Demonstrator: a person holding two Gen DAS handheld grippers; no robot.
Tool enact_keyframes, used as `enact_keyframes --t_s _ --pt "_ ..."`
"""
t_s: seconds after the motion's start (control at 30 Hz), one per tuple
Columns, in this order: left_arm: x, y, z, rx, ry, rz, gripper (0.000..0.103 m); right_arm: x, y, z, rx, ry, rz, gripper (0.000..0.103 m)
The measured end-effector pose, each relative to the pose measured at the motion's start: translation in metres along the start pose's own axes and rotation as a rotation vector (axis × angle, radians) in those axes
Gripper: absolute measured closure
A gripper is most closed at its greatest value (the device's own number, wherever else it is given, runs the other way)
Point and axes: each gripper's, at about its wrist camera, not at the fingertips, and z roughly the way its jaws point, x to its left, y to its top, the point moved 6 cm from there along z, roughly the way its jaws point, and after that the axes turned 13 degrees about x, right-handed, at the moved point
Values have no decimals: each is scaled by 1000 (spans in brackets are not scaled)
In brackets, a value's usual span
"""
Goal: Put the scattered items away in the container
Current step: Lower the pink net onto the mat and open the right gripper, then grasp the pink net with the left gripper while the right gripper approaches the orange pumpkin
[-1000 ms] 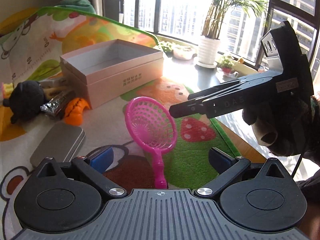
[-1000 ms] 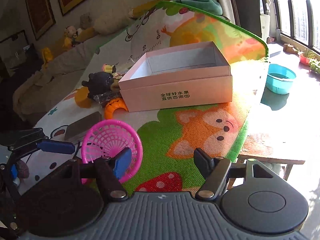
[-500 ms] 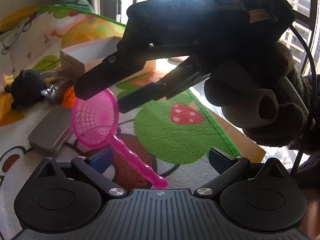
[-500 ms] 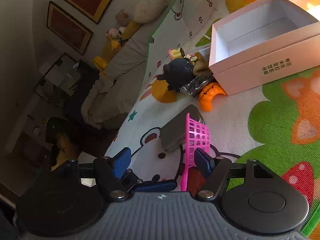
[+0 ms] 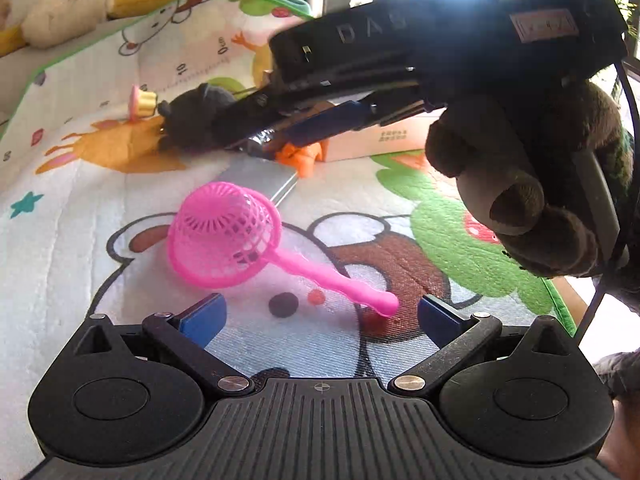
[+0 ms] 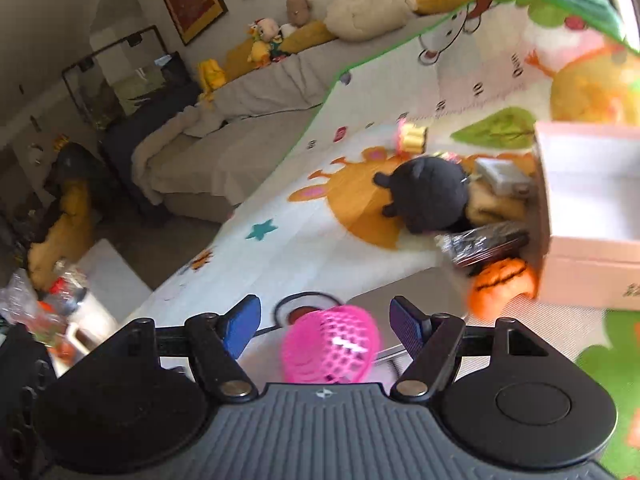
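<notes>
The pink plastic toy net with a lattice basket and thin handle (image 5: 228, 236) lies on the printed foam play mat (image 5: 72, 216), well short of the pink cardboard box (image 6: 588, 220) — light, stiff, springy; take the handle. Both left tongs (image 5: 320, 314) and right tongs (image 6: 326, 320) gape wide, empty.

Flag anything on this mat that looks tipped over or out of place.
The pink toy net lies tipped on its side on the play mat, handle flat, basket mouth tilted up. The pink box looks empty where visible, while toys sit piled beside its left wall.
</notes>
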Motion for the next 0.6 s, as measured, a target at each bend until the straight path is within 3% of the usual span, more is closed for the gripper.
enact_keyframes --t_s 0.07,0.13,0.3,0.4,0.5,0.6 --pt "-1 7 3 -9 27 -11 0 -18 -2 -2 -9 -115 13 31" --pt "-3 16 7 -21 50 -14 0 -44 -2 2 6 -181 104 32" --pt "-1 22 11 -39 70 -33 0 -84 -2 29 13 -211 356 36" --pt "10 15 5 -31 95 -59 0 -89 6 48 24 -226 423 50" --pt "25 9 -1 -21 114 -101 0 -91 11 56 31 -269 423 74" --pt "34 9 -6 -24 111 -143 0 -90 4 50 43 -241 395 78"
